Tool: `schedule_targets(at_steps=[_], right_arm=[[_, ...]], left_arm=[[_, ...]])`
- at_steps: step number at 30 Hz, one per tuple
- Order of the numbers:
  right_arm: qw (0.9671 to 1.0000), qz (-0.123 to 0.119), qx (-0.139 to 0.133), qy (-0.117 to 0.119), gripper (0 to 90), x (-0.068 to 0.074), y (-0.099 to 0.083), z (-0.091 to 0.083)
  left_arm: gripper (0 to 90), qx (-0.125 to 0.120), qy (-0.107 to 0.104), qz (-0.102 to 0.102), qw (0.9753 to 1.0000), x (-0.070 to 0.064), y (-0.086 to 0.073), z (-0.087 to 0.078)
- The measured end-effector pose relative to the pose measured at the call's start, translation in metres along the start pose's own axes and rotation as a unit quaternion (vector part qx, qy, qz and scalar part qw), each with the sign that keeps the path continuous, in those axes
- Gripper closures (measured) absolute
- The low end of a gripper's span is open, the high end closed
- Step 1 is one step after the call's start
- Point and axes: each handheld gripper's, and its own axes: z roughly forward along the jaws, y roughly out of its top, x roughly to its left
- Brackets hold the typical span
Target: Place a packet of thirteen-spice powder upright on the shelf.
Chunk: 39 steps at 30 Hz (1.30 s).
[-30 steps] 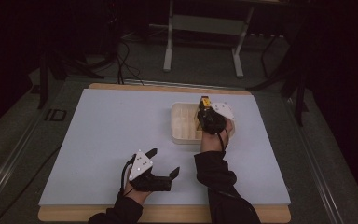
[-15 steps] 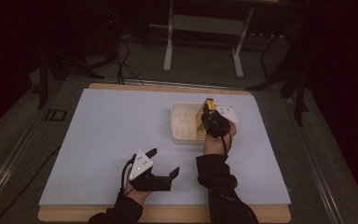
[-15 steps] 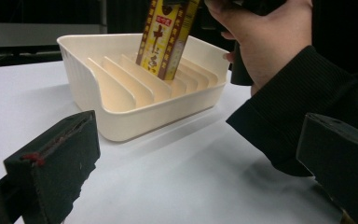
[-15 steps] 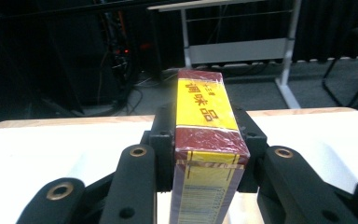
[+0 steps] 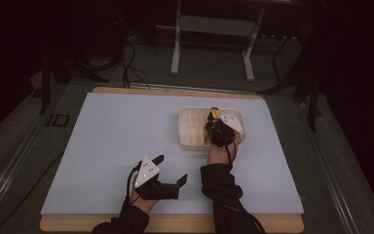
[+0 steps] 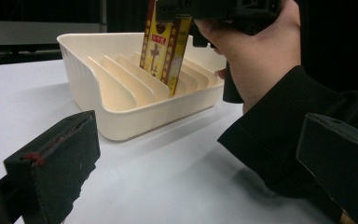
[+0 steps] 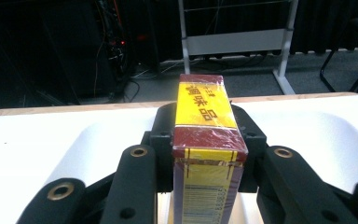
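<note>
The right gripper [image 5: 213,122], clamping an upright yellow-and-red box [image 6: 164,44], is sinking lower than a second ago into the slotted cream tray [image 6: 121,116], suggesting insertion is underway, while the left gripper [image 5: 170,170] is resting wide open.

A yellow-and-maroon box [image 6: 164,44] stands upright, clamped between the right claw [image 7: 205,154] jaws, its lower end inside a slot of the cream rack [image 6: 121,109], which sits on the bench below the claw.
</note>
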Motion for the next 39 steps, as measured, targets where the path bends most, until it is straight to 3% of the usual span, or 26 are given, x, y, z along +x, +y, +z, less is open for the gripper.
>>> schedule_targets(at_steps=[18,20,30,35,36,39], right_arm=[[0.9996,-0.019,0.017,-0.011,67.2,0.007,-0.023,0.012],[0.9994,-0.029,0.014,-0.011,67.2,0.008,-0.028,0.011],[0.9990,-0.041,0.018,-0.012,66.3,0.010,-0.029,0.010],[0.9991,-0.033,0.027,0.004,61.4,0.006,-0.026,0.010],[0.9991,-0.027,0.029,0.017,55.6,0.004,-0.025,0.008],[0.9989,-0.023,0.024,0.033,49.8,0.002,-0.020,0.005]], left_arm=[[0.2,0.000,0.002,-0.001,1.0000,0.000,0.000,0.000],[0.2,0.001,0.002,-0.001,1.0000,0.000,0.000,0.000],[0.2,0.002,0.004,0.000,1.0000,0.000,0.000,0.001],[0.2,0.000,0.003,-0.002,1.0000,0.001,0.000,0.001],[0.2,0.001,0.004,-0.002,1.0000,0.001,0.000,0.001],[0.2,0.002,0.004,0.000,1.0000,0.001,0.000,0.001]])
